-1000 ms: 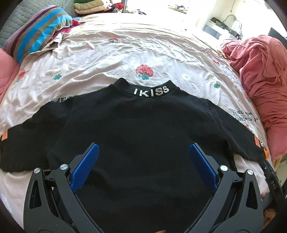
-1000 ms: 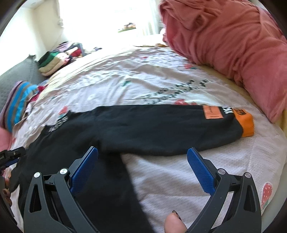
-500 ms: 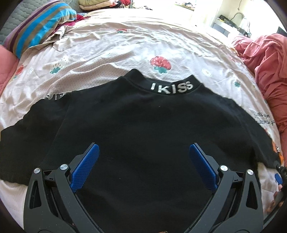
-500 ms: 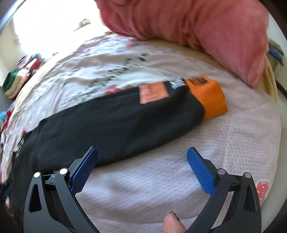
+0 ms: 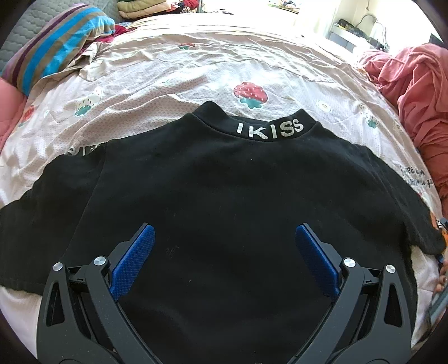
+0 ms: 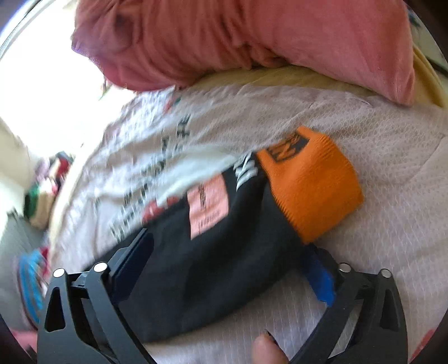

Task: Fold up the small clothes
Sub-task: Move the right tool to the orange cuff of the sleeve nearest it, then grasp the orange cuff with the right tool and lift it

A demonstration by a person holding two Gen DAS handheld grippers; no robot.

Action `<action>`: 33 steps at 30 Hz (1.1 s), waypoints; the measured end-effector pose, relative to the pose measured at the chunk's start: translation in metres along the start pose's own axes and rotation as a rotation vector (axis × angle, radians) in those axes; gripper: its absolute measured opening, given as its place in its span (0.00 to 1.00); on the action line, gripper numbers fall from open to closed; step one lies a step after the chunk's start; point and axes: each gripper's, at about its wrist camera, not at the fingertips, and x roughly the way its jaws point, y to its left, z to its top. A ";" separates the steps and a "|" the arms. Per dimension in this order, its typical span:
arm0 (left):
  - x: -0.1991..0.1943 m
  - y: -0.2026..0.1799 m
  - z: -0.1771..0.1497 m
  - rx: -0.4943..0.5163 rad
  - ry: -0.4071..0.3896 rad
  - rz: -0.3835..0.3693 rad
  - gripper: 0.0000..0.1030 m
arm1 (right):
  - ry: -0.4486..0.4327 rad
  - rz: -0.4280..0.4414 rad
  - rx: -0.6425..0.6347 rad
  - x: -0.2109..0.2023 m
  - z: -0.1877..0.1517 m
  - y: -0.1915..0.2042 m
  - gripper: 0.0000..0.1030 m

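Observation:
A small black top [image 5: 224, 196] with "IKISS" on its collar [image 5: 270, 130] lies flat on the bed, sleeves spread to both sides. My left gripper [image 5: 224, 252] is open and hovers over the top's lower middle. In the right wrist view my right gripper [image 6: 224, 257] is open, with its jaws on either side of the top's right sleeve [image 6: 218, 260], just behind the orange cuff [image 6: 310, 184]. The sleeve lies between the blue pads [image 6: 320, 282]. The right wrist view is blurred.
The bed has a pale strawberry-print sheet [image 5: 196, 70]. A pink duvet [image 6: 252, 42] is heaped to the right, close behind the cuff. A striped pillow [image 5: 56, 42] lies far left and folded clothes [image 5: 145, 5] at the far edge.
My right gripper has swung right along the sleeve and moved in close, so the sleeve end now sits between its jaws. My left gripper has drifted slightly closer over the top.

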 end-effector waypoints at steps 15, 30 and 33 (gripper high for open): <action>-0.034 0.027 0.003 -0.077 -0.023 -0.063 0.92 | -0.147 0.198 -0.093 -0.046 -0.006 0.044 0.15; -0.059 0.064 0.009 -0.183 -0.054 -0.109 0.92 | -0.123 0.353 -0.414 -0.098 -0.066 0.169 0.15; -0.063 0.069 0.010 -0.196 -0.064 -0.126 0.92 | -0.103 0.372 -0.469 -0.102 -0.084 0.188 0.15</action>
